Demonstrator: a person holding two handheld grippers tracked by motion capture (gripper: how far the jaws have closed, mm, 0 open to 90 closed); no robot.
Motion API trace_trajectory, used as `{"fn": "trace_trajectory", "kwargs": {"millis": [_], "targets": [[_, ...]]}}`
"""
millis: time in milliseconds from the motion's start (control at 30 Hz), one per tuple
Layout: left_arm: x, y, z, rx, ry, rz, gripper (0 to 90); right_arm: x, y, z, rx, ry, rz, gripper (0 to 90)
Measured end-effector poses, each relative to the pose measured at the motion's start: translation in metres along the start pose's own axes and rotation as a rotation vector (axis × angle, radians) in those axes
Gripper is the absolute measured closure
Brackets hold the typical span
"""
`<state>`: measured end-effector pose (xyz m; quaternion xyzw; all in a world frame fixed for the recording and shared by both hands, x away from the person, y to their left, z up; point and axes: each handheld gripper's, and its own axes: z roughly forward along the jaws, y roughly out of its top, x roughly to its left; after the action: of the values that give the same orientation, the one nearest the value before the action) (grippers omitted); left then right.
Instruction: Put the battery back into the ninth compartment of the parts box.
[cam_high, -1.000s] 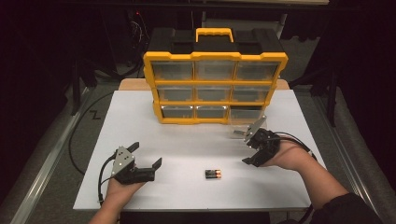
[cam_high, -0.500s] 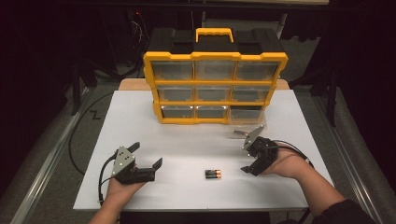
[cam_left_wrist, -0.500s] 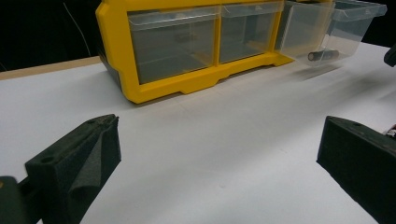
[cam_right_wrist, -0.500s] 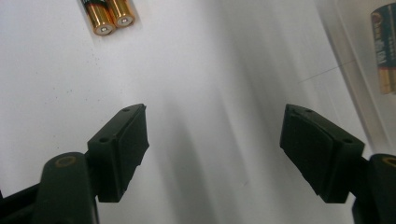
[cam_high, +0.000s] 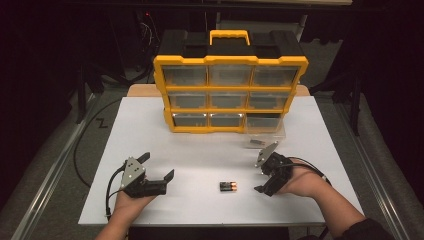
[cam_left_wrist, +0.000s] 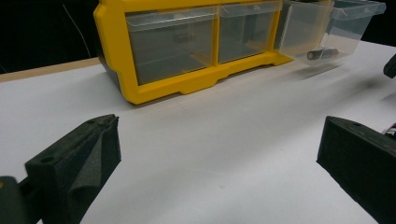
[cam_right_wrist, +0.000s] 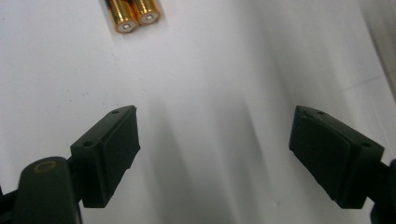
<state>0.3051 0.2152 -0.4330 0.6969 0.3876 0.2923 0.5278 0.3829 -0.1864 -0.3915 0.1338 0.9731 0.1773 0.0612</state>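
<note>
Two batteries (cam_high: 228, 187): pair lying side by side, touching, flat on white worktop (cam_high: 200, 150); well in front of yellow organiser, toward its right half; gold ends seen in right gripper view (cam_right_wrist: 133, 14).
Landmark: yellow organiser (cam_high: 230, 92), nine clear drawers, black top w/ yellow handle, stands at far side of worktop.
Pulled drawer (cam_high: 264, 131): bottom-right one, slid out in front of organiser, clear plastic; one dark battery (cam_left_wrist: 322, 53) lies inside.
Right hand-held gripper (cam_high: 265, 175): in front of organiser's right end, just right of battery pair, not touching it; jaws wide, have just been opening, nothing btwn them, only bare worktop.
Left hand-held gripper (cam_high: 155, 172): in front of organiser's left end, well left of battery pair; jaws wide, nothing btwn them; points toward organiser's bottom row.
Hands: person's forearms enter from near edge, opposite organiser; each hand holds one hand-held gripper.
</note>
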Motion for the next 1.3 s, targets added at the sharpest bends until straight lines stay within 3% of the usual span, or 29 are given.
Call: {"fn": "trace_trajectory", "kwargs": {"millis": [867, 1067, 1300], "targets": [[0.000, 0.000, 0.000, 0.000, -0.007, 0.000, 0.2, 0.028, 0.038, 0.013, -0.037, 0.072, -0.104, 22.5], [0.000, 0.000, 0.000, -0.003, -0.006, 0.000, 0.2, 0.031, 0.047, 0.013, -0.045, 0.088, -0.127, 28.6], [0.000, 0.000, 0.000, -0.007, -0.006, -0.002, 0.2, 0.034, 0.053, 0.011, -0.062, 0.107, -0.156, 44.6]]}}
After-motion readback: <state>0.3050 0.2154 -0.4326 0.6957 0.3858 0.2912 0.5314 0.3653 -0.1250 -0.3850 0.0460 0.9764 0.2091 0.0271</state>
